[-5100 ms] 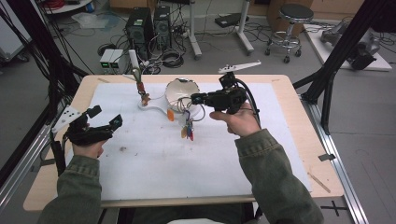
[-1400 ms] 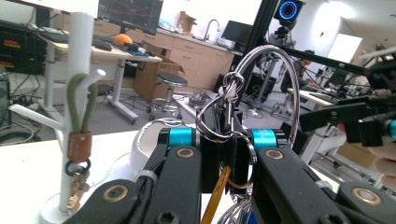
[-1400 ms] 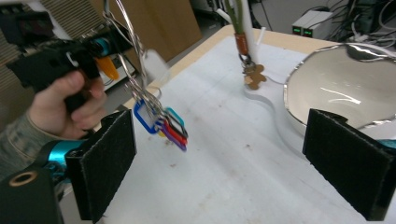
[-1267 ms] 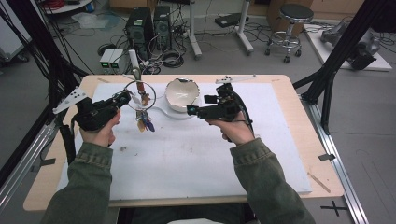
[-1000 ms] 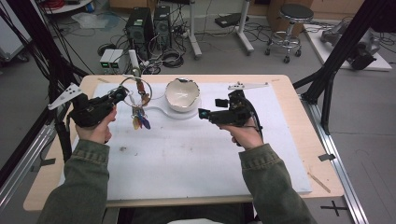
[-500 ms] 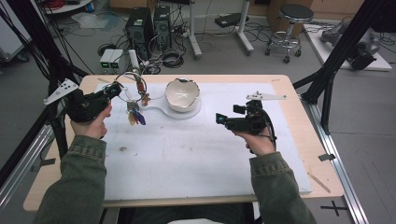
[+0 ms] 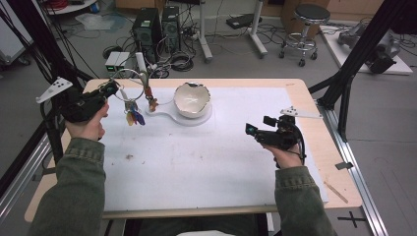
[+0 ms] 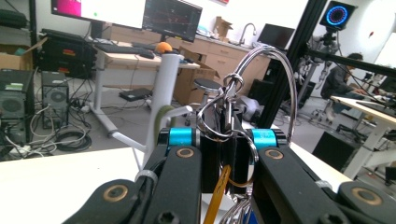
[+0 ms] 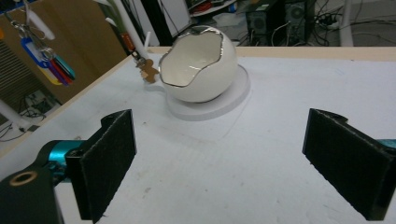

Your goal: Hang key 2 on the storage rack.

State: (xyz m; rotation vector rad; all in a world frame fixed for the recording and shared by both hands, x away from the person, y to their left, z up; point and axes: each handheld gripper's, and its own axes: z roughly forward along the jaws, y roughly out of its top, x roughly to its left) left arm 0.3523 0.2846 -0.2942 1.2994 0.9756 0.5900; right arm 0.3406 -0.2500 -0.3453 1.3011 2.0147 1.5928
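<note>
My left gripper (image 7: 113,89) is raised over the table's far left, shut on a bunch of keys (image 7: 133,116) with coloured tags that dangle below it. In the left gripper view its jaws (image 8: 223,140) pinch the key ring (image 8: 229,109), and a big wire loop (image 8: 285,79) arches above. A white egg-shaped bowl (image 7: 192,99) with a jagged rim stands on a white base (image 7: 202,119) at the far middle. My right gripper (image 7: 252,131) is open and empty, low over the right side and pointing at the bowl (image 9: 198,70).
A thin post with a small brown charm (image 7: 153,103) rises just left of the bowl, close to the hanging keys. A white mat (image 7: 206,172) covers most of the wooden table (image 7: 339,162). Computers and cables lie on the floor beyond the far edge.
Five seconds ago the right gripper held the keys by the bowl; the left holds them now. In the last second the right gripper drew back right and lower, and the left edged left.
</note>
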